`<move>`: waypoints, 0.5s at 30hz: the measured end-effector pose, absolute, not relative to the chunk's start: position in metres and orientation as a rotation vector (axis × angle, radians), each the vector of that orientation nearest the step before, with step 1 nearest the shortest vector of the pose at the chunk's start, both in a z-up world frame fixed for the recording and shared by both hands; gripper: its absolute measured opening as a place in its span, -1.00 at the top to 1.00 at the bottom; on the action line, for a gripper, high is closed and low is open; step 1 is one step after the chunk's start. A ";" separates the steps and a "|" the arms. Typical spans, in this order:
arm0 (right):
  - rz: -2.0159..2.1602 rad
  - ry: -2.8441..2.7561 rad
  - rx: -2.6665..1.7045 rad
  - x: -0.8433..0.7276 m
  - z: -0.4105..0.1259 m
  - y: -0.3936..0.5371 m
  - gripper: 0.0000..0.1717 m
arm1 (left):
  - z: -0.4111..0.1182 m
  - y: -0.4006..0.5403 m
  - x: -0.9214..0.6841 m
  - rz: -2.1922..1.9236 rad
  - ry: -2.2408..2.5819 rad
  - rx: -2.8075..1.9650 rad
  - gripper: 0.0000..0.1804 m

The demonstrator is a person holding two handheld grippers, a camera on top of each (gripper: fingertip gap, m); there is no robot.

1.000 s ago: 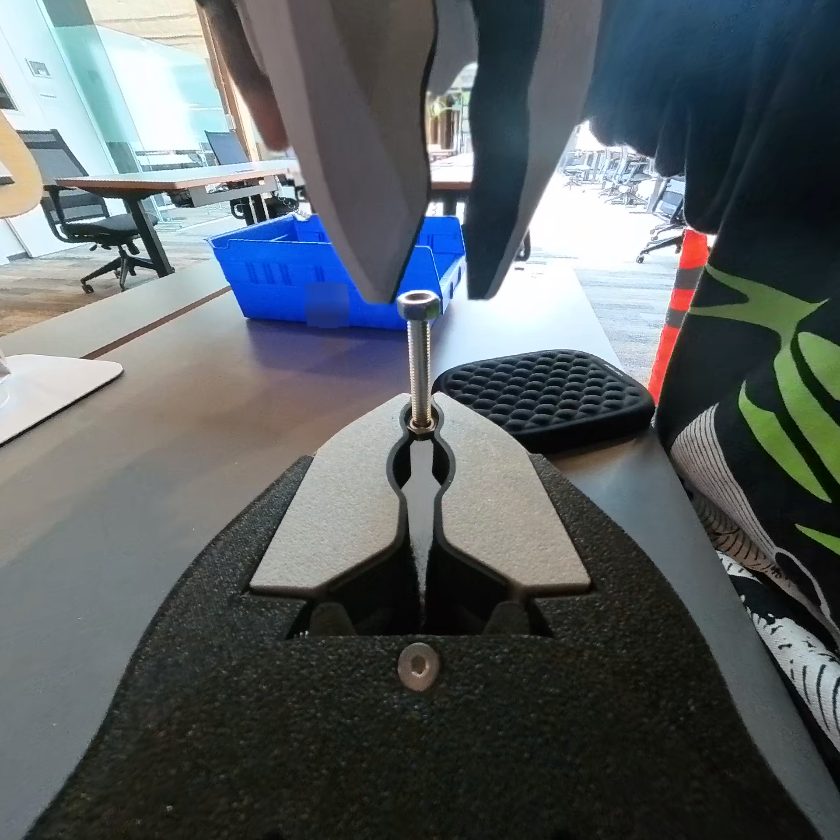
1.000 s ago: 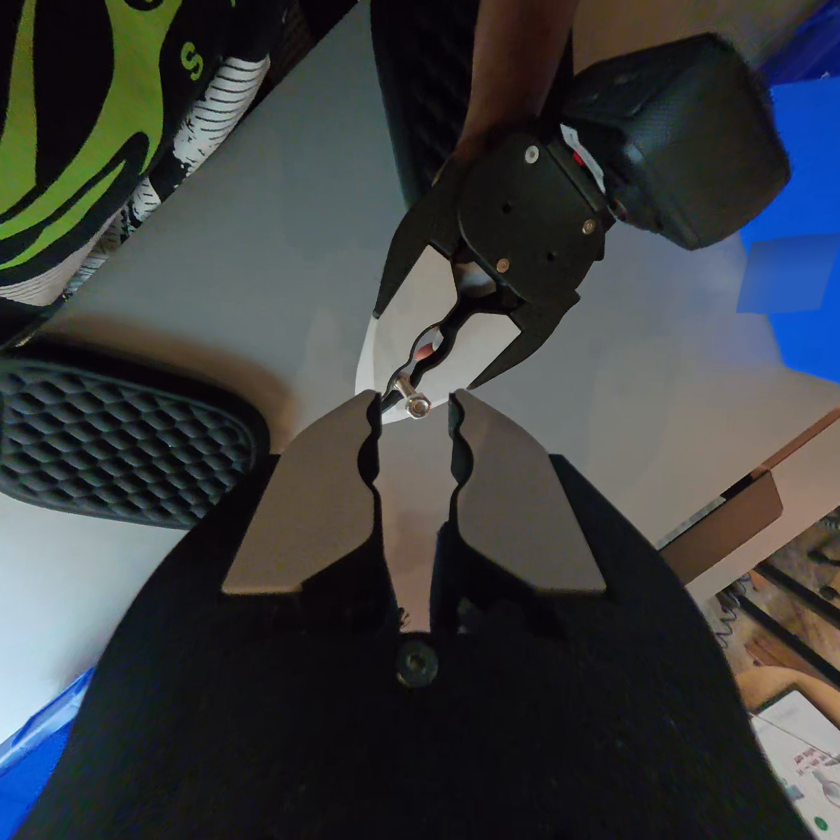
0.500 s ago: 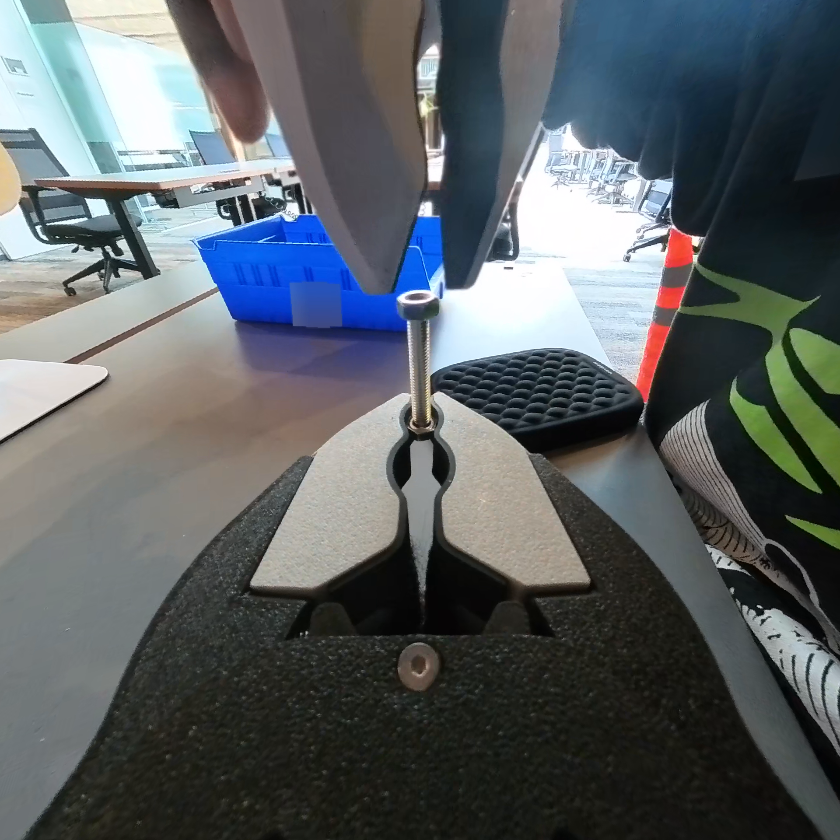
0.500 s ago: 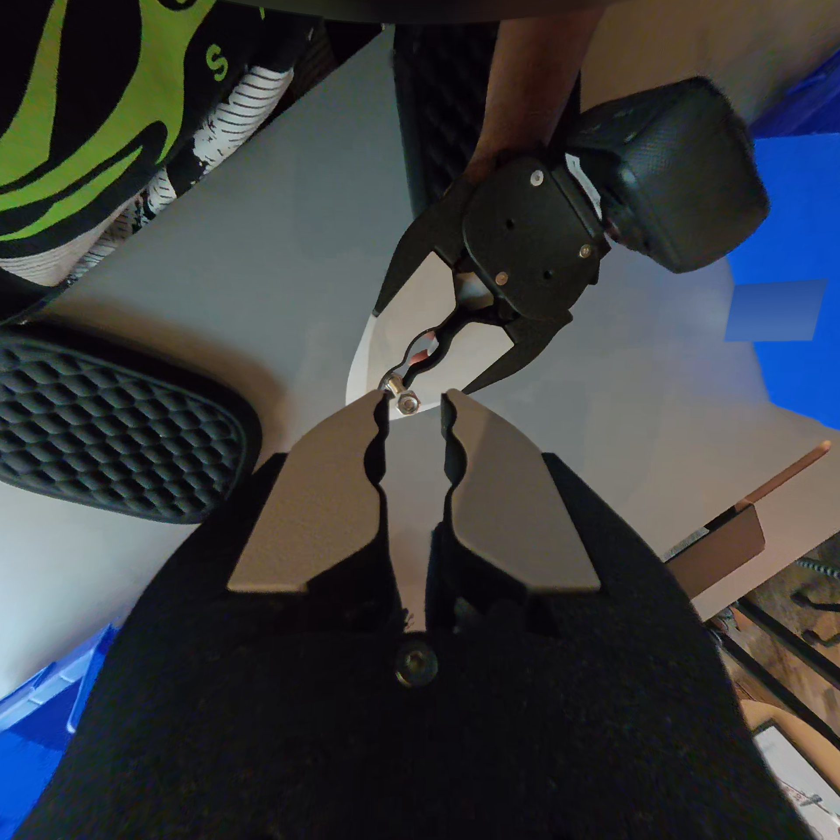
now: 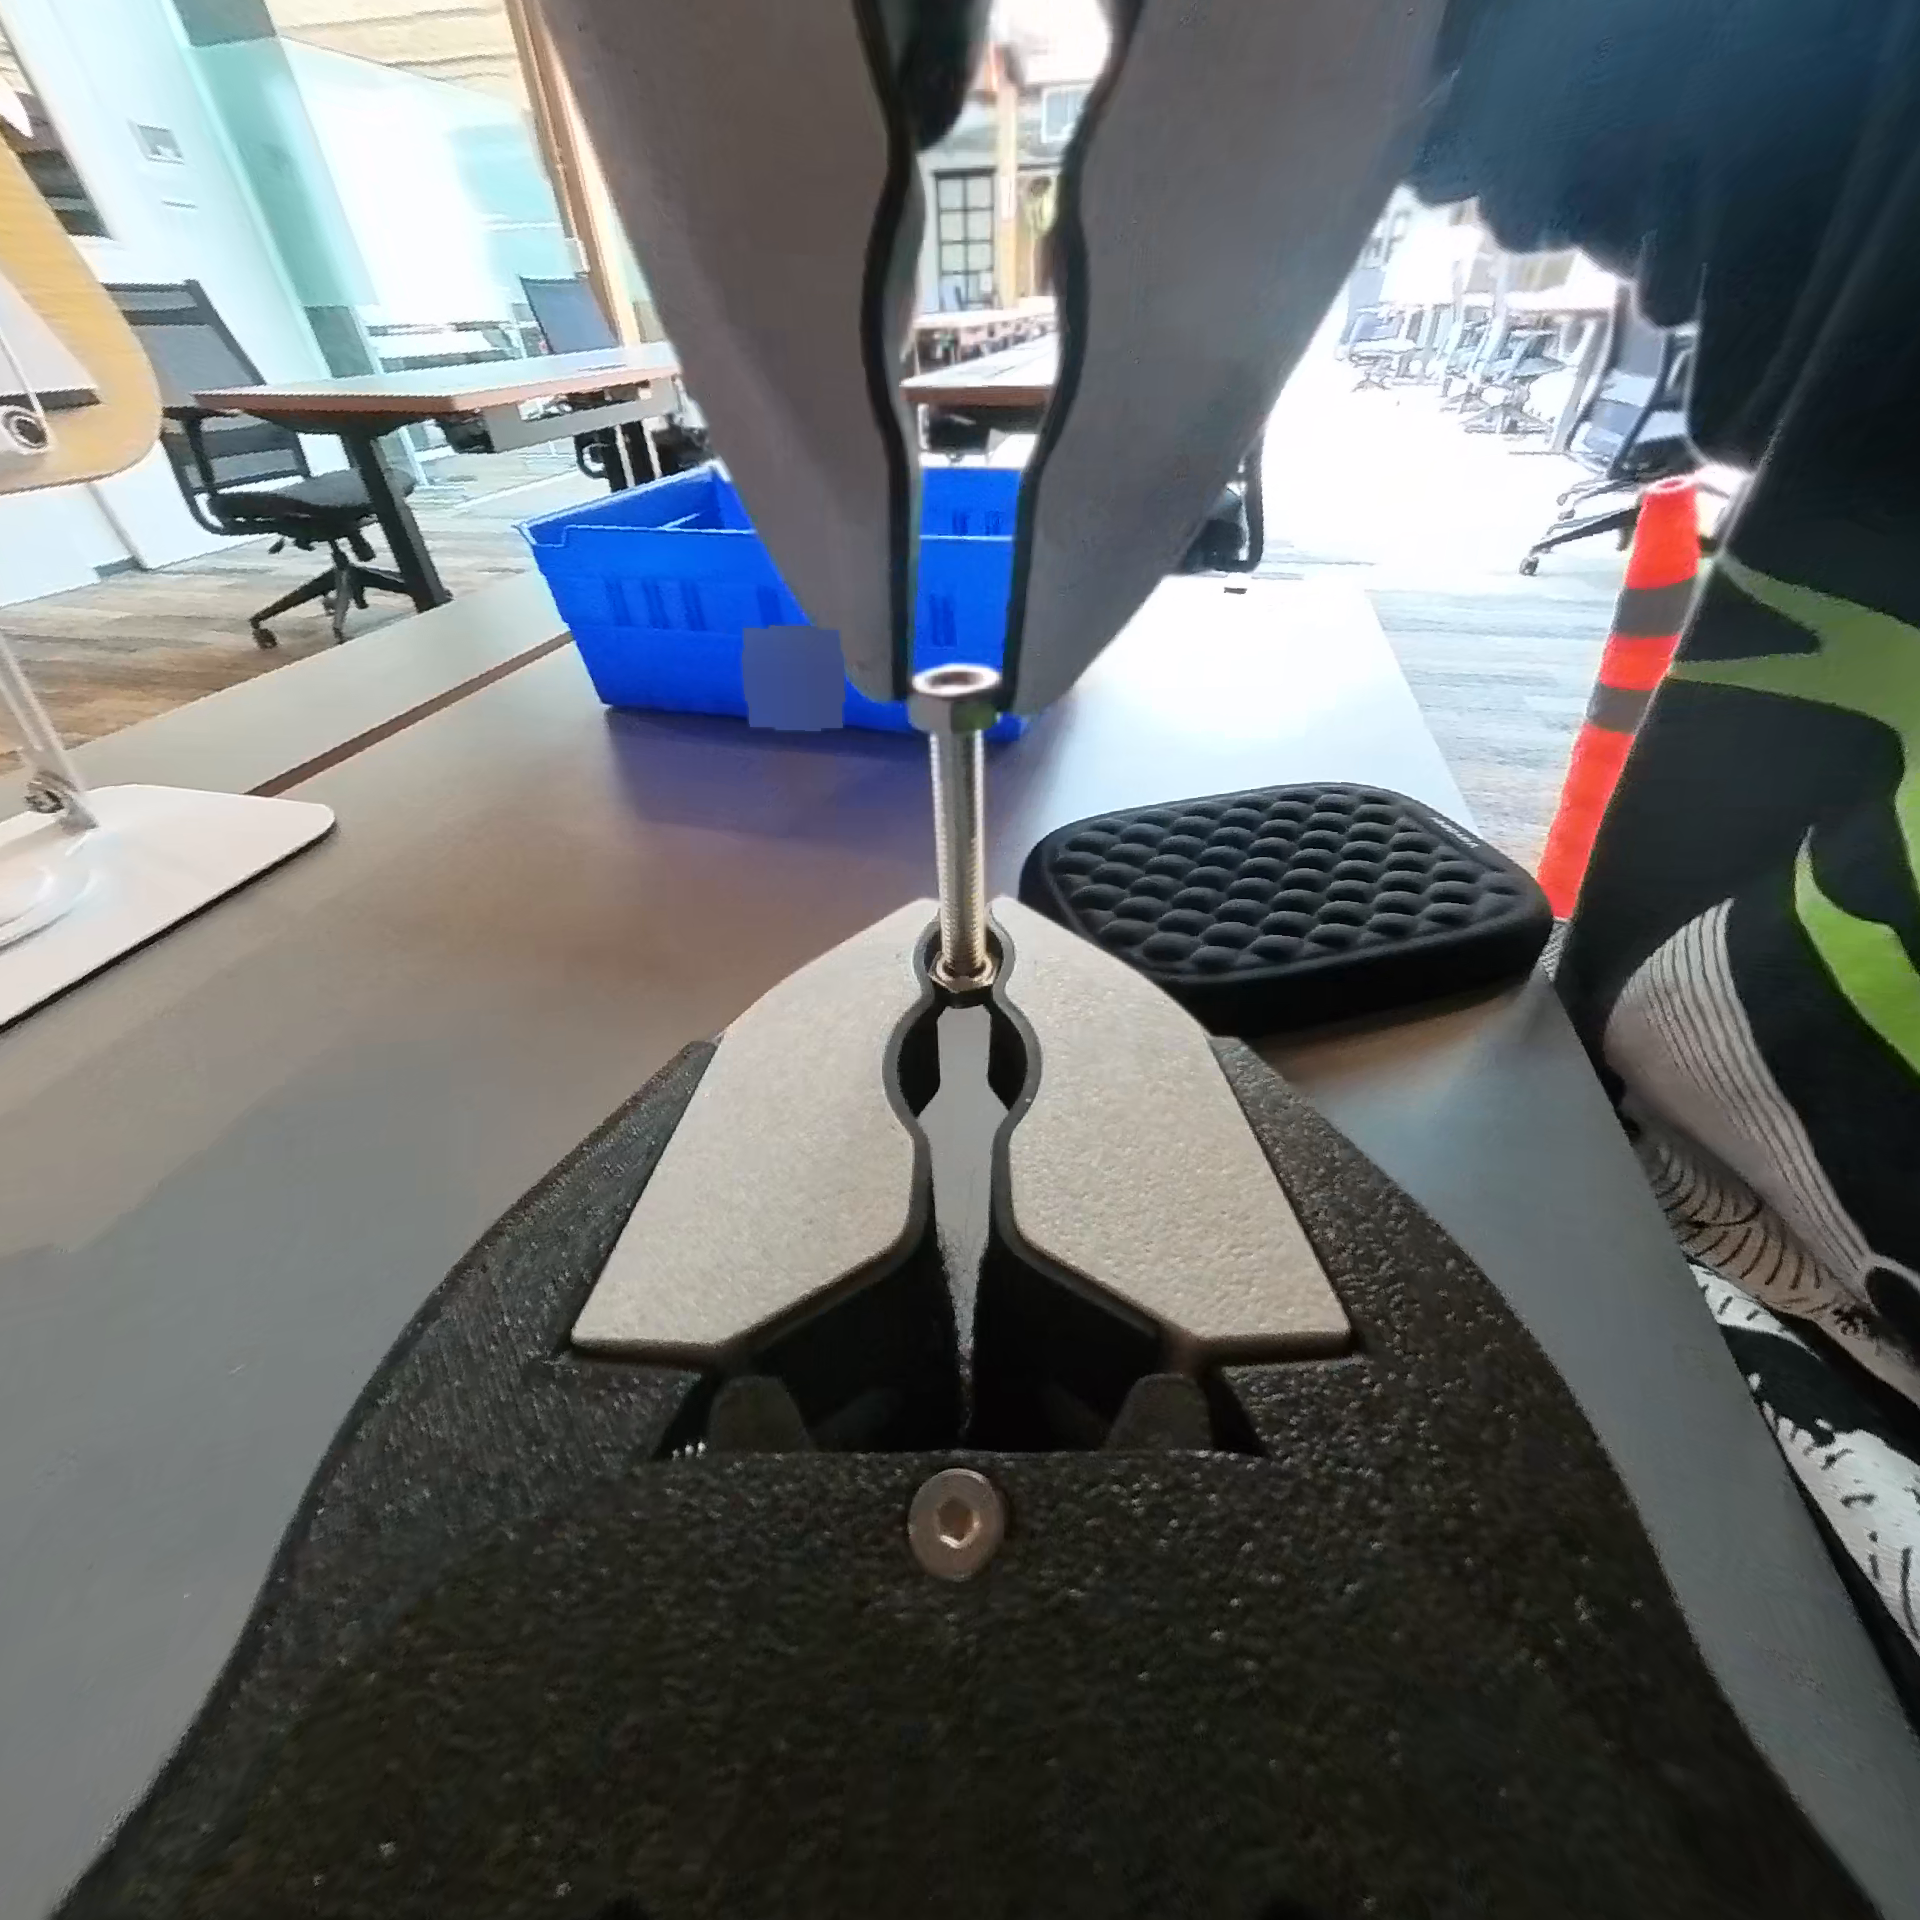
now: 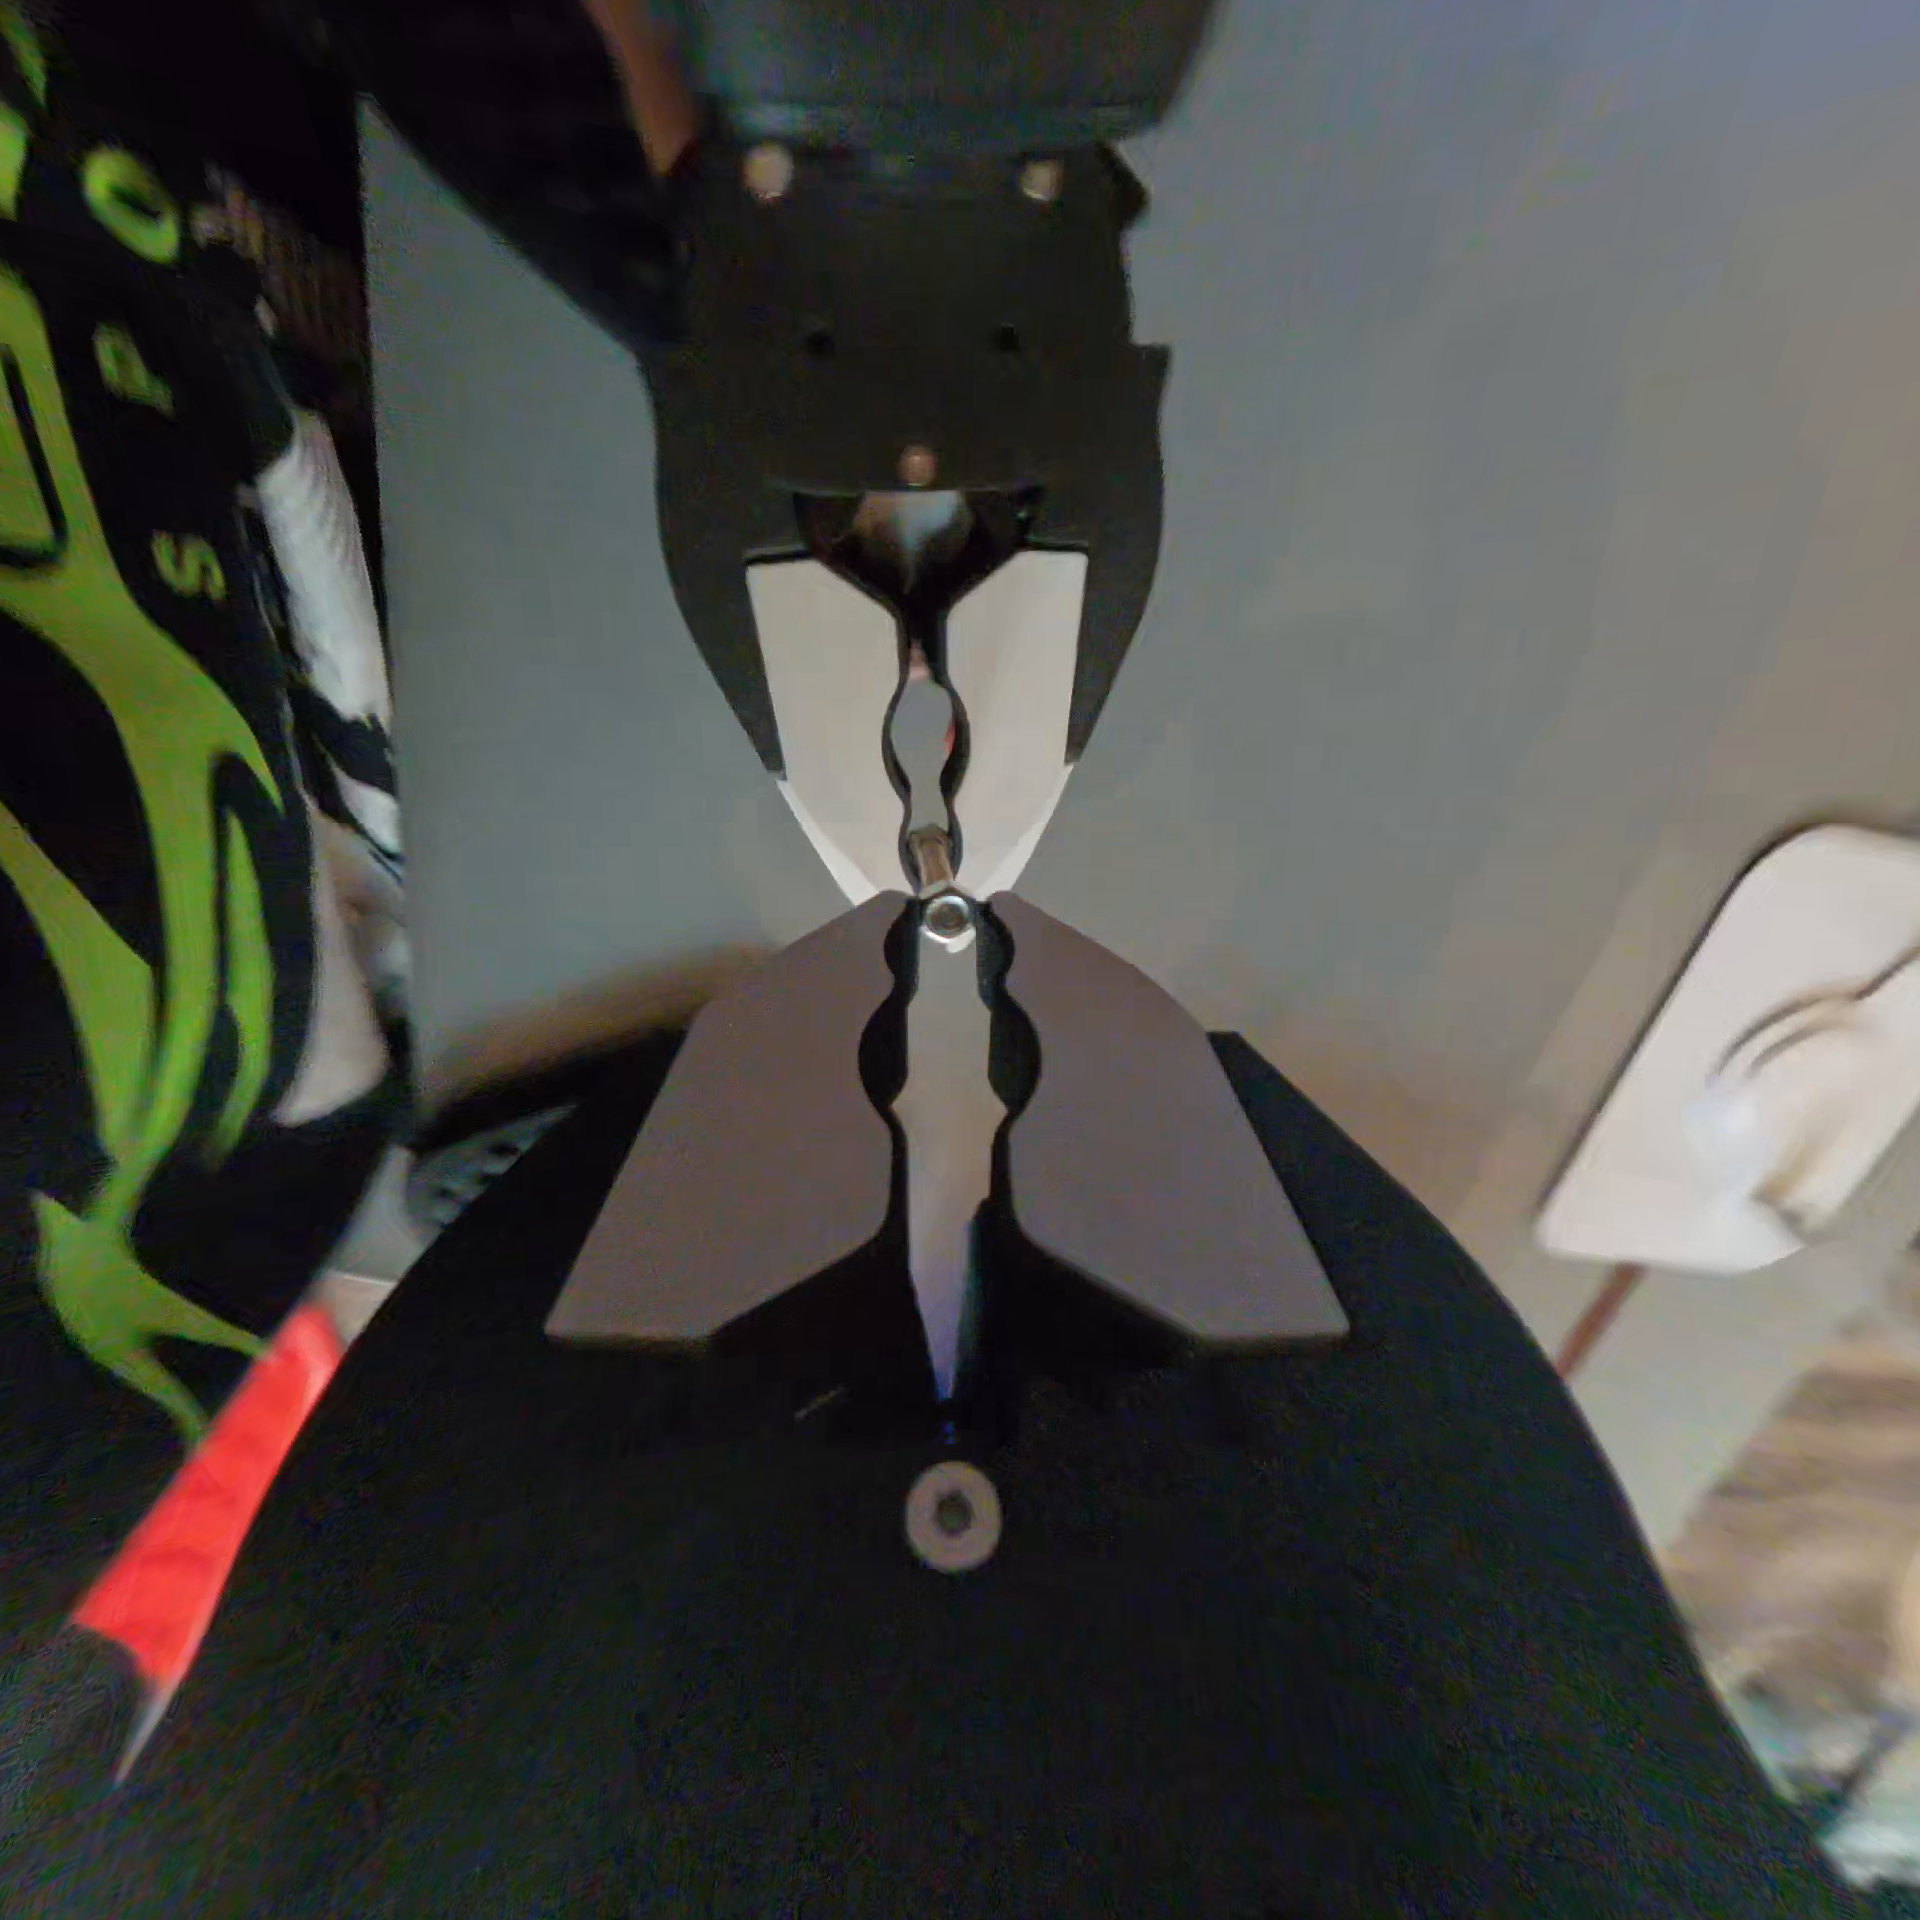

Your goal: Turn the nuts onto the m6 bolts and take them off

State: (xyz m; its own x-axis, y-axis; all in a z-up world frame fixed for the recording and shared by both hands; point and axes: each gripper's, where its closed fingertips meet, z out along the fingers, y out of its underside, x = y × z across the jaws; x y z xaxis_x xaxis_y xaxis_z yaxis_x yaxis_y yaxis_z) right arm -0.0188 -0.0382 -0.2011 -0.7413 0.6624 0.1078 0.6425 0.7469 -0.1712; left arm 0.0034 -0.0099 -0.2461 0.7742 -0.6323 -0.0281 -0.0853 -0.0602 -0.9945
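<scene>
A silver bolt (image 5: pixel 961 831) stands upright with a hex nut (image 5: pixel 961 971) on its lower end. My left gripper (image 5: pixel 961 940) is shut on the nut, which sits in the notch at its fingertips. My right gripper (image 5: pixel 954 696) comes straight down from above, and its two fingertips press on either side of the bolt's socket head (image 5: pixel 954 701). In the right wrist view my right gripper (image 6: pixel 945 920) clamps the head (image 6: pixel 945 916) seen end-on, and the left gripper (image 6: pixel 928 842) faces it just beyond.
On the dark table (image 5: pixel 416 987) are a blue bin (image 5: pixel 665 613) behind the bolt, a black honeycomb pad (image 5: pixel 1288 894) at the right and a white stand base (image 5: pixel 135 883) at the left. A person's black and green shirt (image 5: pixel 1818 727) and an orange cone (image 5: pixel 1621 675) are at the right. Some 6 cm of space lies between my two pairs of fingers.
My right gripper has come down over the bolt, turned square to it and closed from wide open onto the head. The left gripper has kept its hold on the nut.
</scene>
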 end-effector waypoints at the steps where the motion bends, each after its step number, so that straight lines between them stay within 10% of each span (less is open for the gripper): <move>1: 0.197 -2.765 -1.118 -0.017 -0.201 -0.039 0.87 | -0.247 -0.010 0.004 -0.493 0.595 -1.593 0.96; 15: 0.094 -2.934 -0.224 -0.014 -0.201 -0.039 0.69 | -0.245 -0.011 0.006 -0.510 0.611 -1.583 0.96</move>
